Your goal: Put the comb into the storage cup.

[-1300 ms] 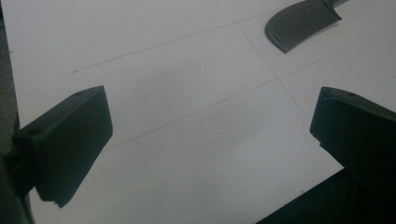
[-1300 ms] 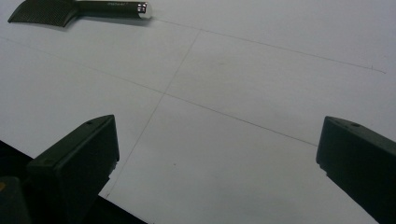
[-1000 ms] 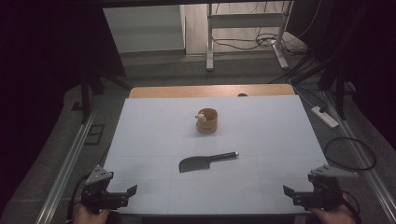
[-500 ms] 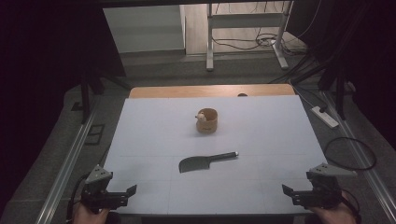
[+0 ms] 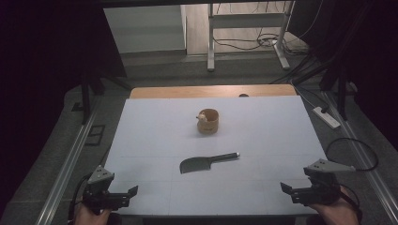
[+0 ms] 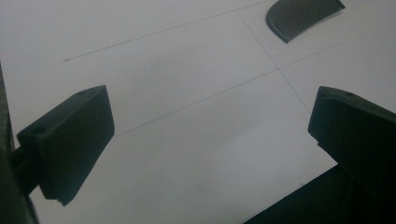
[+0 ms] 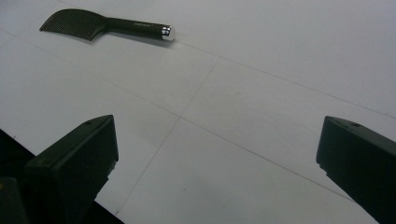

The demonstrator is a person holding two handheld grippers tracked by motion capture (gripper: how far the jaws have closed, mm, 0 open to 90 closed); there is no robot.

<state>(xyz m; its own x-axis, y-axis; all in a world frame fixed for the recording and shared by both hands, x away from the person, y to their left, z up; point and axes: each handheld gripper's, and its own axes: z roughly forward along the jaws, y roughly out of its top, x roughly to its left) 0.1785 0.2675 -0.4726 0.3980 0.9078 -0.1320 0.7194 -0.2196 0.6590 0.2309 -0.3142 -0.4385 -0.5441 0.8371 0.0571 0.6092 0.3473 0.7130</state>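
Left gripper (image 5: 123, 194): at the near left corner of the table (image 5: 281, 122), jaws spread wide, nothing between them; it hangs over the table's near edge.
Right gripper (image 5: 294, 192): at the near right corner, jaws likewise wide apart and empty.
Comb (image 5: 209, 162): a dark, wide-bladed comb with fine teeth and a slim handle ending in a metal cap, lying flat near the middle of the table, handle pointing right; well apart from both grippers.
Cup (image 5: 208, 121): a small tan cup farther back, near the table's centre, upright, with something pale at its left rim that I cannot identify.
Risk, comb: it lies flat on a smooth sheet, so jaws closing on the thin blade would likely skid it away rather than lift it; the rounded handle looks the safer hold.
Risk, cup: light and narrow, so a sideways nudge from a reaching gripper could tip it.
Risk, cables: each gripper's trailing cable could snag at the table edge.
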